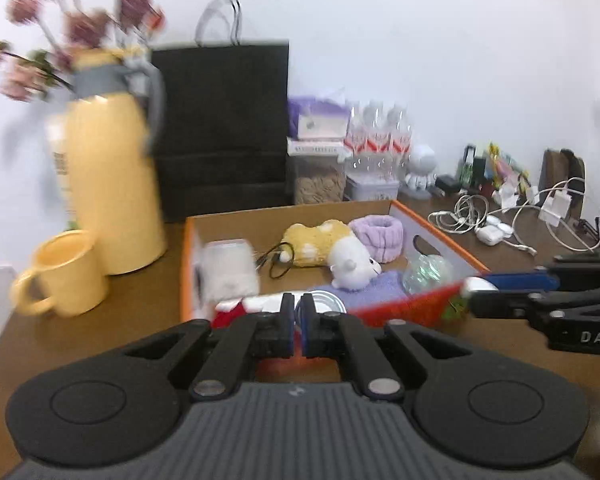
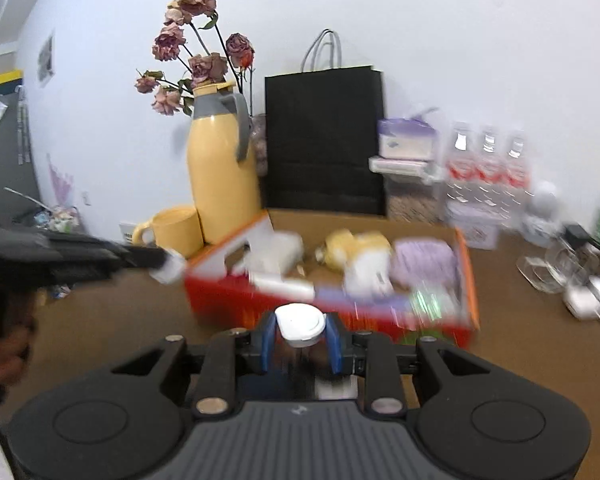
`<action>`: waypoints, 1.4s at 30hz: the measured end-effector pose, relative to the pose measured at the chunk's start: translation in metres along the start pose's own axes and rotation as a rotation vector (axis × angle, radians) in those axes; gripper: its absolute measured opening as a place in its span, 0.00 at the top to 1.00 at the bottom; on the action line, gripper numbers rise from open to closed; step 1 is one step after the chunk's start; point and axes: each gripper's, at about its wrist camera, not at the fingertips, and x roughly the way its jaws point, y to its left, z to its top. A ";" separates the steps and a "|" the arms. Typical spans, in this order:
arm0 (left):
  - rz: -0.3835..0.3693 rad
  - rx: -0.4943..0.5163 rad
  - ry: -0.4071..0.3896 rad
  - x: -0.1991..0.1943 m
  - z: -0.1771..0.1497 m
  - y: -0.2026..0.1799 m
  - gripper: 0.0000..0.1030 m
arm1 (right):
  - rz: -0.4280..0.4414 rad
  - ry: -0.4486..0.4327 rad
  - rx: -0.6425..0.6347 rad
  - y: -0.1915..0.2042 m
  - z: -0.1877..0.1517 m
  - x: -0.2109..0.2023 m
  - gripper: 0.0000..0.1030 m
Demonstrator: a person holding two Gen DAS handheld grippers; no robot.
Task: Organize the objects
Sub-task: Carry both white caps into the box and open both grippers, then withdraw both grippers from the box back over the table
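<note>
Brown counter before us, our orange box mid-counter toward the back wall holding a plush toy, our left gripper fingers closed on nothing, our right gripper fingers gripping a white-capped bottle.

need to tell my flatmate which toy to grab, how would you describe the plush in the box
Find the orange-rimmed cardboard box in front of the black paper bag. The yellow-and-white plush toy lies in its middle, beside a lilac towelling band; it alone has a face.
</note>
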 end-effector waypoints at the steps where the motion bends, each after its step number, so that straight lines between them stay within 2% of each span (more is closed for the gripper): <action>1: -0.019 0.019 0.036 0.024 0.013 0.000 0.96 | 0.014 0.023 0.007 -0.007 0.013 0.018 0.75; 3: -0.033 0.022 0.094 0.065 0.030 0.002 0.96 | 0.021 0.069 0.022 -0.022 0.037 0.060 0.75; 8: 0.022 0.014 0.218 0.159 0.051 0.014 0.95 | 0.045 0.175 0.105 -0.049 0.079 0.153 0.75; 10: 0.037 -0.025 0.242 0.177 0.049 0.024 0.93 | 0.045 0.176 0.136 -0.055 0.083 0.177 0.72; 13: 0.027 -0.059 0.238 0.183 0.047 0.035 0.91 | 0.010 0.197 0.175 -0.064 0.084 0.203 0.60; 14: 0.024 -0.070 0.237 0.182 0.046 0.039 0.88 | 0.006 0.188 0.186 -0.066 0.082 0.206 0.57; 16: 0.037 -0.067 0.228 0.175 0.043 0.042 0.69 | 0.015 0.178 0.206 -0.069 0.082 0.205 0.57; 18: 0.049 -0.062 0.208 0.166 0.045 0.044 0.60 | 0.017 0.175 0.213 -0.070 0.083 0.201 0.57; 20: 0.049 -0.071 0.189 0.153 0.048 0.046 0.58 | 0.010 0.164 0.202 -0.068 0.086 0.193 0.56; 24: 0.062 -0.083 0.136 0.112 0.048 0.044 0.45 | 0.006 0.145 0.184 -0.058 0.090 0.166 0.55; 26: 0.076 -0.093 0.083 0.080 0.039 0.040 0.32 | 0.001 0.138 0.160 -0.050 0.088 0.147 0.49; 27: 0.082 -0.098 0.043 0.061 0.030 0.038 0.19 | -0.005 0.128 0.139 -0.042 0.083 0.131 0.47; 28: 0.092 -0.095 -0.002 0.039 0.018 0.035 0.16 | -0.007 0.118 0.124 -0.036 0.077 0.118 0.45; 31: 0.112 -0.079 -0.058 -0.021 -0.019 0.022 0.15 | 0.004 0.099 0.071 -0.015 0.045 0.066 0.40; 35: 0.078 -0.134 -0.101 -0.091 -0.063 0.006 0.04 | -0.014 0.060 0.005 0.014 -0.007 -0.005 0.32; 38: 0.079 -0.133 -0.116 -0.130 -0.092 -0.011 0.00 | -0.027 0.038 0.004 0.032 -0.040 -0.043 0.29; 42: 0.142 -0.077 -0.107 -0.161 -0.122 -0.032 0.00 | -0.073 0.060 0.017 0.054 -0.081 -0.079 0.26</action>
